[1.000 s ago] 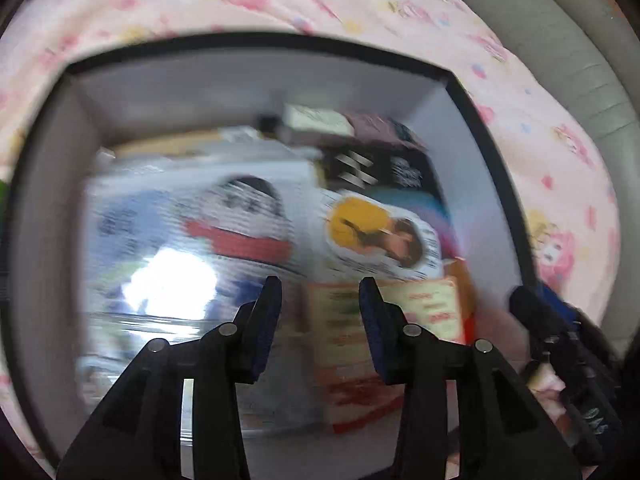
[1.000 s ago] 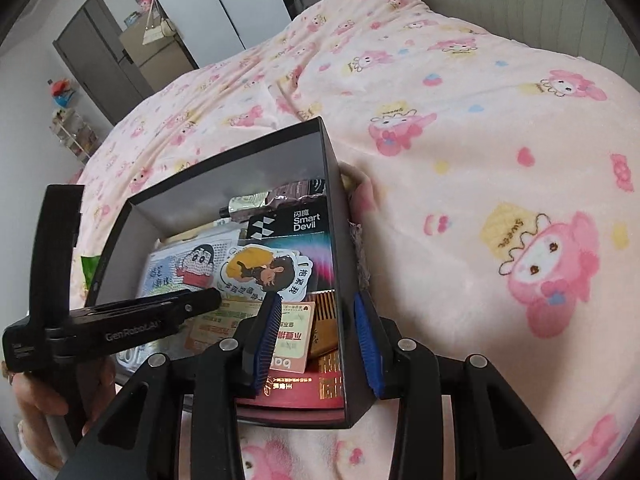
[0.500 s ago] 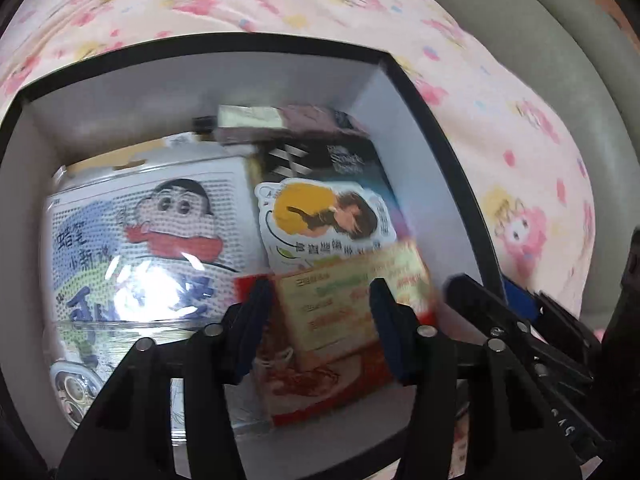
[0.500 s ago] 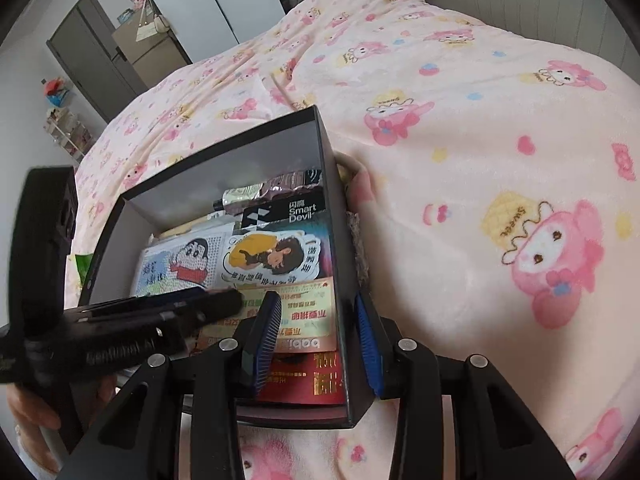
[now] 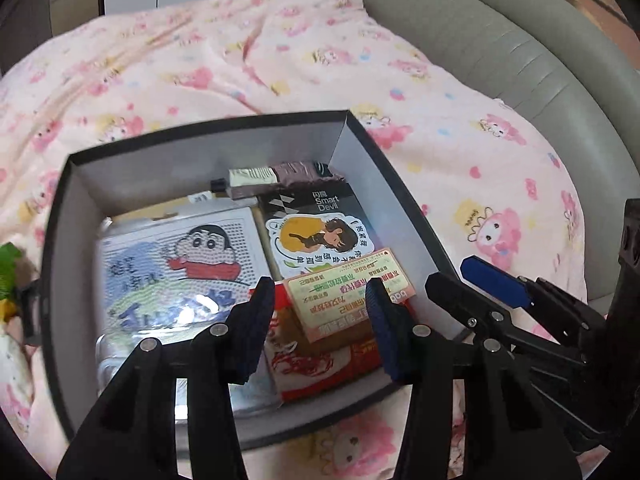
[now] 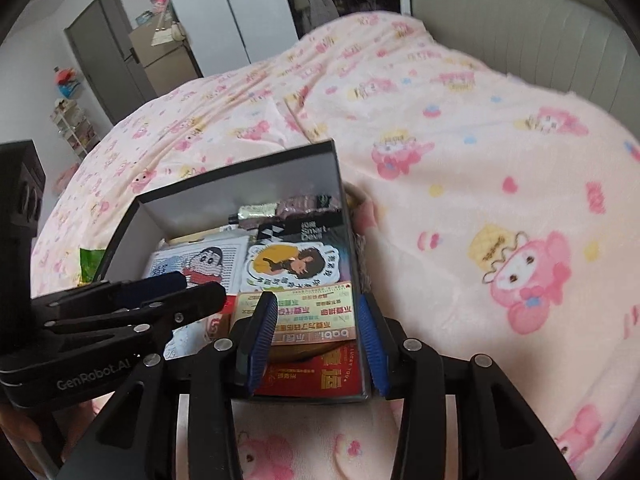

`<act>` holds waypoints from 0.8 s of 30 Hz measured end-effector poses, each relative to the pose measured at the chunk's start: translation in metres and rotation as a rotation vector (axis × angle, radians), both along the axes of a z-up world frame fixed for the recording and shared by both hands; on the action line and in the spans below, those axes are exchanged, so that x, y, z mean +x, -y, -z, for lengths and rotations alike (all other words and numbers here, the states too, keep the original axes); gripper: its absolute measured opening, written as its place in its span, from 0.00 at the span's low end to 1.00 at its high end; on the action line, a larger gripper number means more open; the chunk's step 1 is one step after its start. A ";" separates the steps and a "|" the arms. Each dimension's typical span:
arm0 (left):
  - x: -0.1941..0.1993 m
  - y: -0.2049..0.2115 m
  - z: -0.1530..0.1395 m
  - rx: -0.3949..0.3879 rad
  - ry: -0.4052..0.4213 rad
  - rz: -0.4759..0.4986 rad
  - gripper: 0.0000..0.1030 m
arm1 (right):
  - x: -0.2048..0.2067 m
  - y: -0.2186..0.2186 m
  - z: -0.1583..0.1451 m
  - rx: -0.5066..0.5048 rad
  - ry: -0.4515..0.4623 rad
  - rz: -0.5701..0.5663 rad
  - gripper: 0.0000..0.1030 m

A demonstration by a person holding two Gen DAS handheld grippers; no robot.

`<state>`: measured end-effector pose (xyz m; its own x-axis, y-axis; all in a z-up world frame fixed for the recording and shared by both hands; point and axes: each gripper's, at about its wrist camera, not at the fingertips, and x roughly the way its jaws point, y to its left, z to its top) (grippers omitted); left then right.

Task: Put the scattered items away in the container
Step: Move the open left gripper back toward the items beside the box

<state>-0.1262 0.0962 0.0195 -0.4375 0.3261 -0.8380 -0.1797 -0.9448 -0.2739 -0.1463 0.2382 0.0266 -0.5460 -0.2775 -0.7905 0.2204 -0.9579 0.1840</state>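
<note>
Box (image 5: 384, 168) — black outside, grey inside — sits on the pink cartoon-print blanket (image 5: 248, 52) at centre of the left wrist view, lower left of centre in the right wrist view. Packed w/ flat items: a cartoon-boy bead board (image 5: 176, 264) fills the left half, a black "Smart Devil" pack (image 5: 316, 202) lies at the back right, a die-cut sticker of a figure in yellow (image 5: 316, 240) on top of it. In front of that, a pale card w/ red and green print (image 5: 352, 292) rests tilted on a red packet (image 5: 320, 364) at the near right corner. A cream-and-brown tube (image 5: 280, 174) lies along the back wall.

Left gripper (image 5: 316, 320) hangs above the near part of the box, over the card and red packet; jaws closing, moderately apart, nothing between the pads. Right gripper (image 6: 316, 332) straddles the box's right wall near the front corner — one blue pad inside over the card, the other outside; pads not pressing the wall, jaws moderately apart, empty.

Green wrapper (image 6: 91, 262) lies on the blanket just left of the box, outside it. Grey padded headboard (image 5: 500, 48) at upper right; a hand (image 6: 16, 420) on the left gripper's handle, bottom left of the right wrist view.
</note>
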 end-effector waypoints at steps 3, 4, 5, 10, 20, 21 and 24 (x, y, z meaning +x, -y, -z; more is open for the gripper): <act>0.009 0.001 -0.004 0.006 -0.009 0.020 0.46 | 0.011 0.003 -0.009 0.026 -0.032 0.007 0.37; 0.014 0.002 -0.008 0.013 -0.012 0.034 0.46 | 0.017 0.004 -0.013 0.043 -0.051 0.013 0.37; 0.022 0.003 -0.013 0.017 -0.024 0.040 0.46 | 0.024 0.005 -0.018 0.052 -0.075 0.019 0.37; 0.062 0.018 -0.040 -0.027 -0.092 0.039 0.46 | 0.059 0.012 -0.034 0.003 -0.121 0.018 0.37; 0.129 0.075 -0.051 -0.017 -0.095 -0.031 0.46 | 0.117 0.064 -0.042 -0.035 -0.127 -0.105 0.37; 0.134 0.080 -0.051 -0.024 -0.095 -0.089 0.46 | 0.121 0.070 -0.041 -0.037 -0.124 -0.118 0.37; 0.149 0.101 -0.051 -0.029 -0.099 -0.134 0.45 | 0.130 0.096 -0.041 -0.020 -0.109 -0.156 0.34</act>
<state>0.0230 -0.0052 0.0703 -0.5568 0.2355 -0.7966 -0.0760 -0.9694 -0.2335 -0.0158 0.1425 0.0677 -0.5775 -0.3800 -0.7226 0.3852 -0.9072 0.1692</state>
